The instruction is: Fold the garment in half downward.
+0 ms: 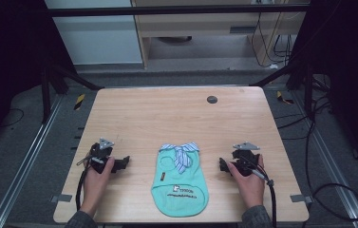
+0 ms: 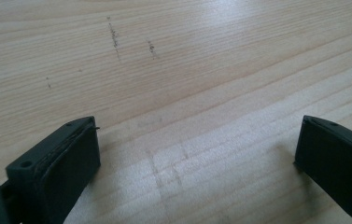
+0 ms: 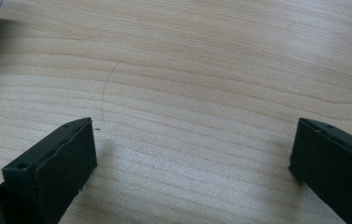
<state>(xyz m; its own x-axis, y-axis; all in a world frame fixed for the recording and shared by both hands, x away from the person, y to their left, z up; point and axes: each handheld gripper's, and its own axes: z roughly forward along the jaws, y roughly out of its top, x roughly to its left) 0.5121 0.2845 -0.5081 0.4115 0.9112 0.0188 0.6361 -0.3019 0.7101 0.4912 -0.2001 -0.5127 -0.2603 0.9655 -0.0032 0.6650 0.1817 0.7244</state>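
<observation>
A small mint-green garment (image 1: pixel 180 183), soft knit with a striped bow at its collar and dark print low on its body, lies flat on the pale wood-grain tabletop (image 1: pixel 167 118). The left gripper (image 1: pixel 125 164) rests well to the garment's left, the right gripper (image 1: pixel 222 165) near its right side. Both have their blocky black fingers (image 2: pixel 66 161) spread wide, holding nothing.

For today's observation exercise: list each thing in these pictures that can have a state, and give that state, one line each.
Left gripper: open, jaws wide apart, holding nothing, low over the table.
Right gripper: open, jaws wide apart, holding nothing.
Small mint-green garment: lying flat and spread out between the grippers, untouched.
Striped bow at its collar: tied.
</observation>
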